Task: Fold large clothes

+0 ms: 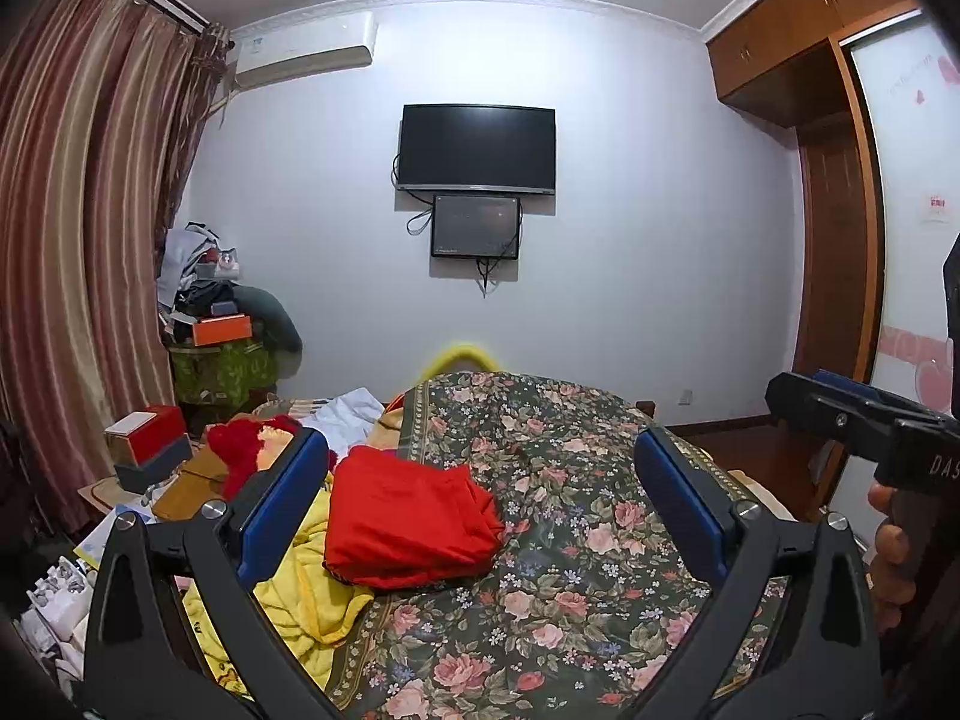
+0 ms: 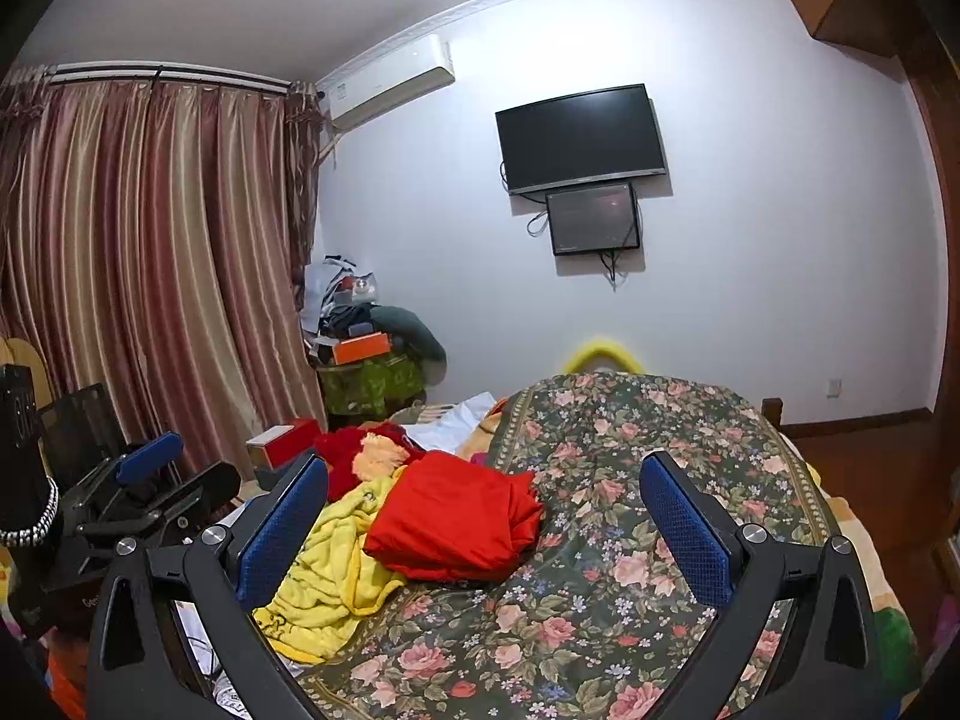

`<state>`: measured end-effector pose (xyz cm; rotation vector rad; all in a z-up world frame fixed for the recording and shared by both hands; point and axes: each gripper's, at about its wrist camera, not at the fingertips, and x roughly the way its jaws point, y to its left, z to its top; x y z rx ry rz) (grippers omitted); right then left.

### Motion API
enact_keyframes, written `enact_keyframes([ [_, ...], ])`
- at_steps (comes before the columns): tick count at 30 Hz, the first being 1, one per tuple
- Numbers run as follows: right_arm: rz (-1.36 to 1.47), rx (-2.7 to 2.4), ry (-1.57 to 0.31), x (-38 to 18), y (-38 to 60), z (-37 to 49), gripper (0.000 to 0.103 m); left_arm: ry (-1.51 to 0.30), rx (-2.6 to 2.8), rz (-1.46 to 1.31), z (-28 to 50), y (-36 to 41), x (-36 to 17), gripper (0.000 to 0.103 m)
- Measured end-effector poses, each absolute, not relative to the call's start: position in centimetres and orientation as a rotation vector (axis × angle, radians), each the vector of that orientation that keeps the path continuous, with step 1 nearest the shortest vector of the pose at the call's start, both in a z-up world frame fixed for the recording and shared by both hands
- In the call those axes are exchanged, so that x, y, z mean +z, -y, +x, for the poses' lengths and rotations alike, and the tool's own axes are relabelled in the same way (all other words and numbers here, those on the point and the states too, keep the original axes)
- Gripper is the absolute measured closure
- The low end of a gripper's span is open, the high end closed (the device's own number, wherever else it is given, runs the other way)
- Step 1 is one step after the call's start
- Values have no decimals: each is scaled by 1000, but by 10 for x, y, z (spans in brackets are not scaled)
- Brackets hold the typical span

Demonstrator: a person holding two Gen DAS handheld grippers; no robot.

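Note:
A folded red garment (image 1: 408, 525) (image 2: 453, 522) lies on the left part of the floral bedspread (image 1: 570, 540) (image 2: 630, 510), partly over a crumpled yellow cloth (image 1: 300, 594) (image 2: 327, 564). My left gripper (image 1: 480, 492) hovers above the bed, open, with nothing between its blue pads; the red garment sits just inside its left finger. My right gripper (image 2: 483, 504) is open too and holds nothing, the garment lying between its fingers lower down. The right gripper also shows at the right edge of the left wrist view (image 1: 864, 420), held by a hand (image 1: 888, 546).
A fluffy red and cream item (image 1: 252, 450) (image 2: 372, 450) lies behind the yellow cloth. Boxes (image 1: 147, 447) and clutter stand left of the bed by striped curtains (image 1: 78, 240). A wall TV (image 1: 477, 147), a wardrobe (image 1: 840, 210) at right, and a yellow bed rail (image 1: 459, 357).

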<state>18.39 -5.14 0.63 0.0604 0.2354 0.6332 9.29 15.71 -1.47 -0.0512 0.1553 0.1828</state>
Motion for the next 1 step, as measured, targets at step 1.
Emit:
enact_keyframes([
  [1, 61, 632, -236, 6, 51, 184, 0, -159, 183, -53, 93, -158, -15, 0],
])
